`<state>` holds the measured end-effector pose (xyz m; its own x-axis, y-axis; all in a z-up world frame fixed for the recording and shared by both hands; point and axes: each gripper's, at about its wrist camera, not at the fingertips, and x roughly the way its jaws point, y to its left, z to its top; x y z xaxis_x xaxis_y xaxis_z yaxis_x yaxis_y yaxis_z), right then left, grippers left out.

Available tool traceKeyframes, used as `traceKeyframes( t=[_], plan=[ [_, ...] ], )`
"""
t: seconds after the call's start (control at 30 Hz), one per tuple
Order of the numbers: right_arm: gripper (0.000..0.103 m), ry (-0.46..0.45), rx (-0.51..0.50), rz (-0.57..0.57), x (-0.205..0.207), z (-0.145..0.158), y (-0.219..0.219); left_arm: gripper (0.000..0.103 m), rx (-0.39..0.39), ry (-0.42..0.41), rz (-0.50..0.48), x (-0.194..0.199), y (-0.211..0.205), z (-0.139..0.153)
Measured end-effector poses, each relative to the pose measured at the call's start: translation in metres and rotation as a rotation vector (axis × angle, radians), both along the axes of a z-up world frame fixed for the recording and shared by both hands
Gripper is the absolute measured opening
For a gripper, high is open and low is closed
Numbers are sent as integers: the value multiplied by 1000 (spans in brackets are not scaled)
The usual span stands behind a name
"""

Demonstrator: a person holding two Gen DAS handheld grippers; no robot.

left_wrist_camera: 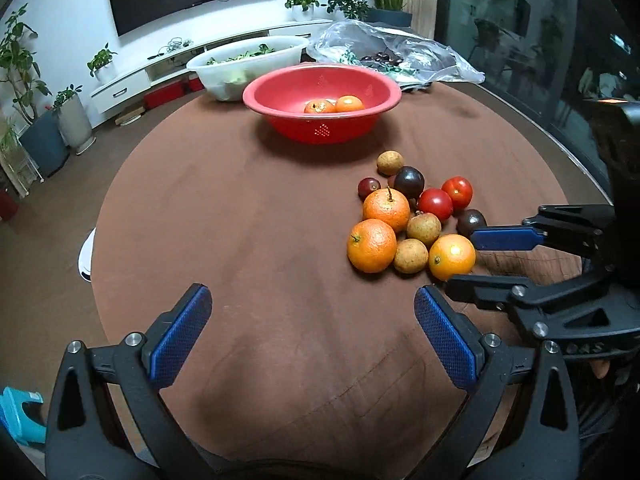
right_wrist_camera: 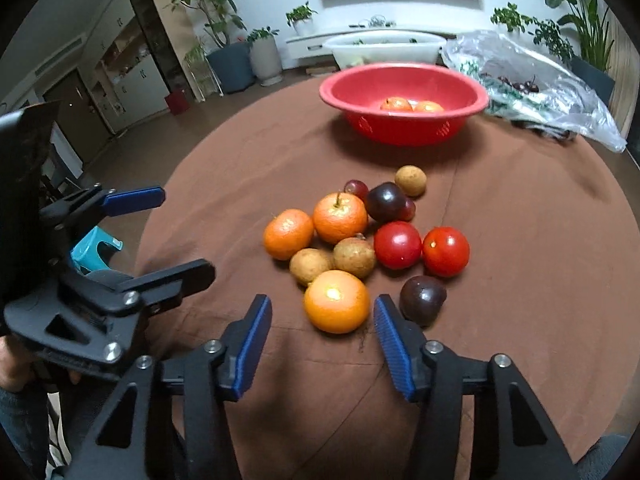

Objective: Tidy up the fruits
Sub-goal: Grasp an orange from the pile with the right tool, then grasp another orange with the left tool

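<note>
Right gripper (right_wrist_camera: 322, 346) jaws stand part-open, flanking the nearest orange (right_wrist_camera: 336, 301) without contact. Left gripper (left_wrist_camera: 312, 332) jaws are wide, empty. Risk: the far pad nudges the dark fruit (right_wrist_camera: 423, 299), scattering the pile across the surface (right_wrist_camera: 520, 208), short of the bowl (right_wrist_camera: 404, 100).

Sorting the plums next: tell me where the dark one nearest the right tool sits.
In the right wrist view, the dark plum lies on the brown tablecloth beside the right tool's right finger, below the two tomatoes.

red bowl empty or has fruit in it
Not empty: the red bowl holds two orange fruits; the others lie on the table.
</note>
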<state>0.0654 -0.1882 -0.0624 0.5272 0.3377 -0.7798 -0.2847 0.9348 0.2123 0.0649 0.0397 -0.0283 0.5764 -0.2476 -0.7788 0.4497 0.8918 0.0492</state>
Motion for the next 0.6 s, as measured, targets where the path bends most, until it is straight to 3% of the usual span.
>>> traceKeyframes(
  t=[0.17, 0.27, 0.47, 0.6],
  plan=[
    [51, 30, -30, 1, 11, -7, 2, 103, -3, 2, -5, 6, 4, -1],
    [41, 48, -35, 5, 17, -13, 3, 103, 2, -1, -27, 11, 2, -2],
    [40, 38, -35, 7, 5, -9, -3, 103, 30, 29, -111, 27, -17, -9],
    [40, 39, -7, -24, -4, -6, -17, 102, -18, 75, -135, 43, -26, -12]
  ],
)
